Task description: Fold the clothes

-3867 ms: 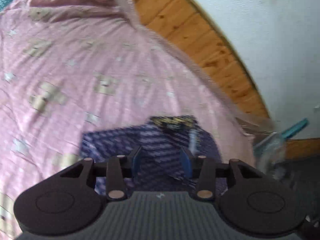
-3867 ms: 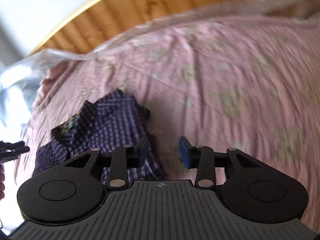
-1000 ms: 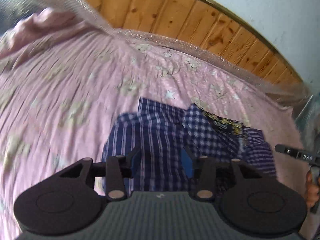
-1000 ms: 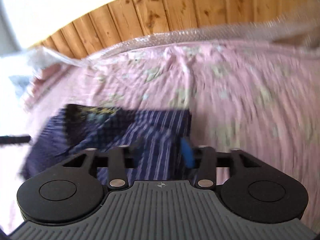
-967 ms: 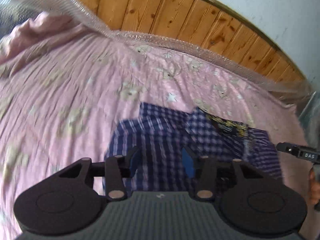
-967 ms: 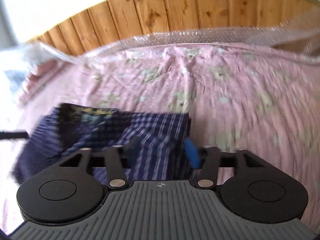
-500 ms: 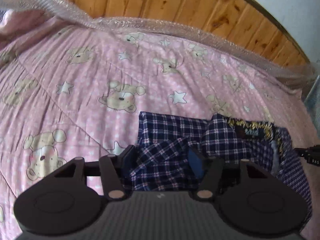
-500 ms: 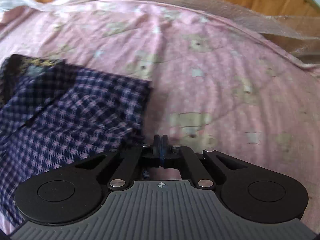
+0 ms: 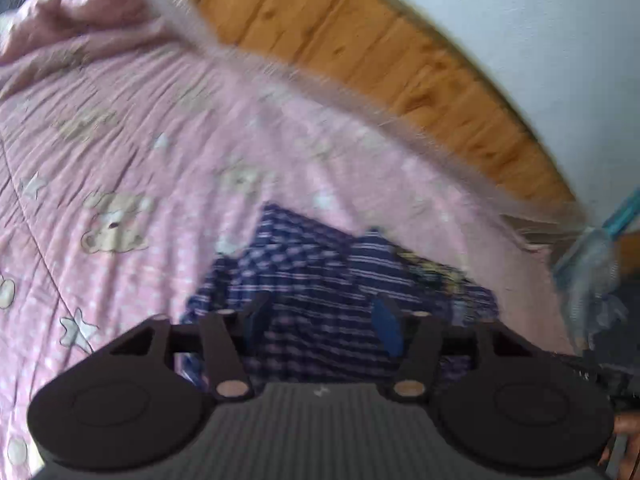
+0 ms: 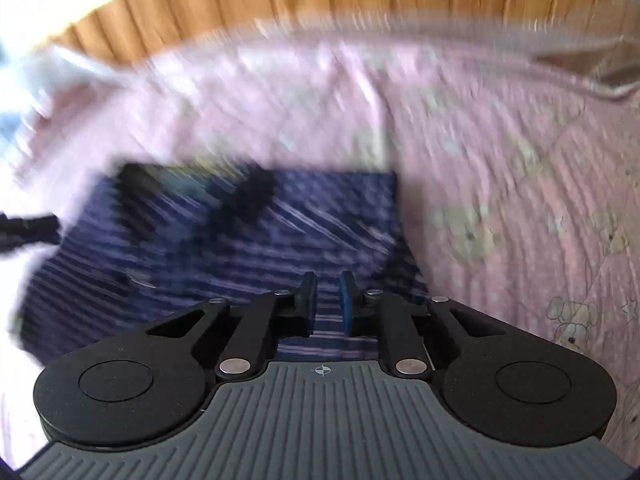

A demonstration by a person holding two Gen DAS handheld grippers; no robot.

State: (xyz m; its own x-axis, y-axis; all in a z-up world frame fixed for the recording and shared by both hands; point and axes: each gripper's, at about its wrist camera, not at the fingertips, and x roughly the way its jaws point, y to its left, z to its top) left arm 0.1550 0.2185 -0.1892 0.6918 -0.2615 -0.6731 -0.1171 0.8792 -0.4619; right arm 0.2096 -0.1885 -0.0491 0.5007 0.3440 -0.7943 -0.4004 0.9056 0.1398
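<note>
- Hovering both grippers over the checked shirt [image 9: 320, 280] on the pink bed [image 9: 120, 140];
- left gripper [image 9: 322, 320] jaws just widening, empty;
- right gripper [image 10: 327, 300] jaws just parting narrowly, gripping nothing

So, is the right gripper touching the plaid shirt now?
Cannot tell. In the right wrist view the right gripper hangs over the plaid shirt, jaws slightly apart with only cloth seen behind the gap; blur hides any contact.
</note>
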